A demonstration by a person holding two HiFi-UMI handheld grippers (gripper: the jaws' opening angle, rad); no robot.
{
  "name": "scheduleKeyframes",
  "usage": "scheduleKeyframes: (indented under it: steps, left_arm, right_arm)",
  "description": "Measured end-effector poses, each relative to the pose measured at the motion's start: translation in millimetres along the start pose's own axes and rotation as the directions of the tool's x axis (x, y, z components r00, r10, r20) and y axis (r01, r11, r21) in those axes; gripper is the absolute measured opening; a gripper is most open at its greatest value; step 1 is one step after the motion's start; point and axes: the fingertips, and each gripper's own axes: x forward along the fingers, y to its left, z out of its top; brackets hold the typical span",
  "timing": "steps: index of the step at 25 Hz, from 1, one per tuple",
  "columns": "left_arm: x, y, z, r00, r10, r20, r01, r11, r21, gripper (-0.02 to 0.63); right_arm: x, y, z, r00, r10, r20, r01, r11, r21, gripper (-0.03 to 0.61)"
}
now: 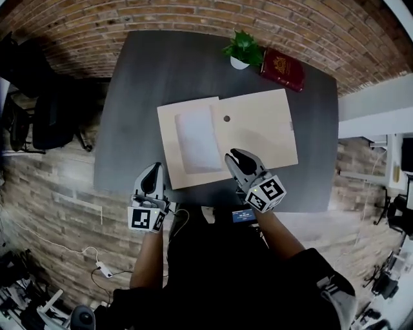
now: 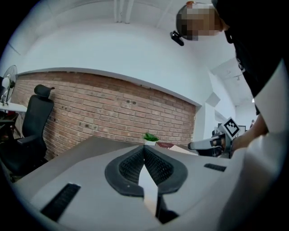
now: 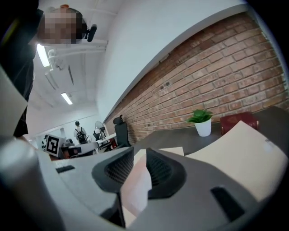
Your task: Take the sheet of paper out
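Pictured from above: white sheet [image 1: 197, 138] lying flat on the left part of a tan envelope [image 1: 264, 126] on a dark table [image 1: 135, 97], just ahead and left of the right gripper [image 1: 236, 156], ahead and right of the left gripper [image 1: 154, 170]. Shows left jaws pressed together at the tips with nothing between them, held at the table's near edge just short of the envelope; right jaws a narrow slit apart above the envelope's near part, only a pale surface in the gap. Far beyond both jaws, across the table: plant [image 1: 243, 48] beside red book [image 1: 282, 69], near a brick wall [image 1: 193, 16].
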Motion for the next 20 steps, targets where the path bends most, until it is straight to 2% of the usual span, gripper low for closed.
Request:
scheduleKeyframes:
  steps: [5,9,12,16,20]
  left_arm:
    - [34.7,29.8,-20.5,0.994,-0.093,-0.055,0.093,0.996,-0.009,-0.005]
    - [52.6,44.5,-38.2,0.984,-0.159,-0.08,0.157,0.987,-0.032,-0.005]
    - [60.3,57.6,-44.9,0.979,-0.189,-0.071,0.187,0.982,-0.034,-0.005]
    - [74.8,53.3,-60.9,0.964,-0.24,-0.118,0.235,0.97,-0.055,-0.005]
    - [84.6,51.7,-68.1,0.961,-0.25,-0.116,0.244,0.968,-0.063,-0.005]
  right_arm:
    - [37.2,-18.9,-14.1,0.993,-0.078,-0.093,0.082,0.996,0.043,0.087]
    - [53.5,-36.9,-34.3,0.97,-0.141,-0.196,0.157,0.985,0.069,0.087]
    - [70.9,-42.9,-51.7,0.955,-0.145,-0.259,0.176,0.979,0.099,0.087]
    - [86.4,-56.4,-76.7,0.923,-0.136,-0.361,0.182,0.979,0.097,0.087]
    - [96.6,-66.9,-95.6,0.897,-0.129,-0.424,0.187,0.978,0.097,0.087]
